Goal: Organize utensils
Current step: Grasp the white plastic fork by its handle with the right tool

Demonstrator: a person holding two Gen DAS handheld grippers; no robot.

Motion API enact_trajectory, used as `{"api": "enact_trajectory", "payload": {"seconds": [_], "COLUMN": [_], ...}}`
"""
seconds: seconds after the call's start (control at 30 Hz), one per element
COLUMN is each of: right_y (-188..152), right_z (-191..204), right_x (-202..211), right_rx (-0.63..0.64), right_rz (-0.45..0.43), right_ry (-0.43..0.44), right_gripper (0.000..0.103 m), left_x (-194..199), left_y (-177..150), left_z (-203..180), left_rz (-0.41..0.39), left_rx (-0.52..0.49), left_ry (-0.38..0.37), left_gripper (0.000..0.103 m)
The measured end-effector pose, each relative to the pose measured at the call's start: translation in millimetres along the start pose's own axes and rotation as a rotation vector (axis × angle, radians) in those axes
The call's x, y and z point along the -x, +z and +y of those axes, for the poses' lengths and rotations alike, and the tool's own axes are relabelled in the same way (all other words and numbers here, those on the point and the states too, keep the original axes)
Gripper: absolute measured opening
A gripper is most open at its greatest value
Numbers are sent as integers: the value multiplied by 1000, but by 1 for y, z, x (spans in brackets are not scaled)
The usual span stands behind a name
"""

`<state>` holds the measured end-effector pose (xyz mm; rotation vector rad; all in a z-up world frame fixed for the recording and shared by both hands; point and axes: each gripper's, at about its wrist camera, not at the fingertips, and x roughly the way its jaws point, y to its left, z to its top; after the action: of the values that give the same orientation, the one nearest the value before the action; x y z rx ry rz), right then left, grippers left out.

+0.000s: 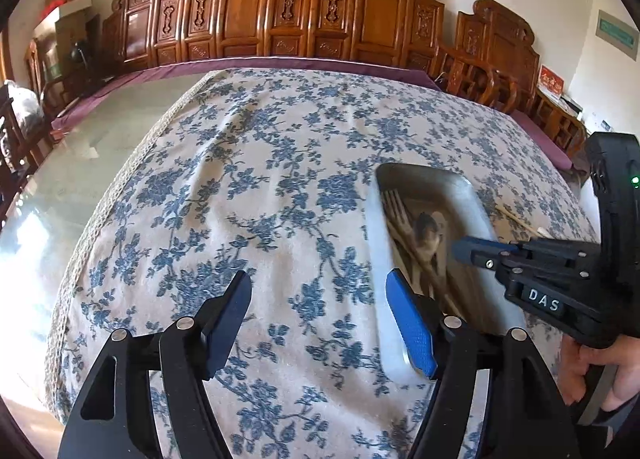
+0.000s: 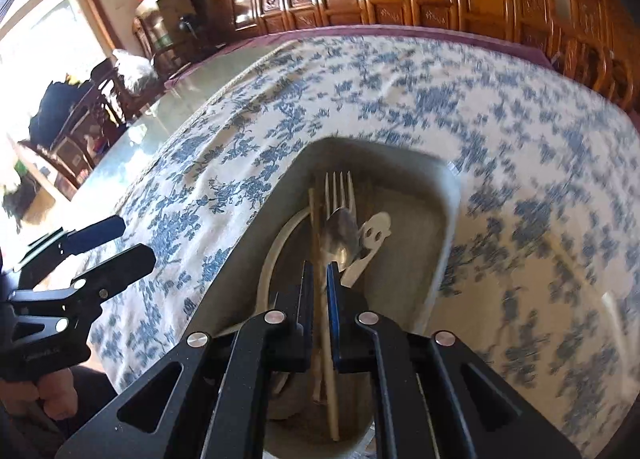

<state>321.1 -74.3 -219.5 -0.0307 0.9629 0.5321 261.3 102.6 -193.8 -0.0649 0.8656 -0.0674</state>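
Note:
A metal tray (image 2: 434, 227) lies on the floral cloth and holds a fork (image 2: 340, 191), a spoon (image 2: 340, 237), chopsticks (image 2: 315, 215) and a white flat utensil (image 2: 378, 229). My right gripper (image 2: 320, 266) hovers low over the tray with only a narrow slit between its fingers. The chopsticks seen through that slit appear to lie in the tray below. In the left wrist view the tray (image 1: 376, 259) is at the right, with the right gripper (image 1: 460, 249) above it. My left gripper (image 1: 320, 275) stands open over bare cloth just left of the tray, holding nothing.
One loose chopstick (image 1: 516, 217) lies on the cloth beyond the tray's right side. The blue floral tablecloth (image 1: 260, 179) covers part of a glass table top (image 1: 92, 163). Carved wooden chairs (image 1: 288, 15) line the far edge. A hand (image 1: 600, 371) holds the right gripper's handle.

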Motion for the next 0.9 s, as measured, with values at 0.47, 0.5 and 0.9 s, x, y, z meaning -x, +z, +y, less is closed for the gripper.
{"api": "enact_trajectory", "payload": {"seconds": [0.47, 0.5, 0.9], "right_y": [-49, -55, -102], "right_z": [-150, -161, -229], "right_x": [83, 85, 68], "right_rx": [63, 64, 22], "right_rz": [-26, -17, 147], "right_ry": [-262, -275, -344], "right_gripper": [17, 24, 25], "left_x": [9, 9, 12], "left_y": [-3, -4, -19], "left_z": [-65, -71, -139], "left_rz": [-17, -14, -10], "left_rx": [-105, -113, -219], "left_ry": [-90, -95, -133], "left_gripper": [82, 82, 85]}}
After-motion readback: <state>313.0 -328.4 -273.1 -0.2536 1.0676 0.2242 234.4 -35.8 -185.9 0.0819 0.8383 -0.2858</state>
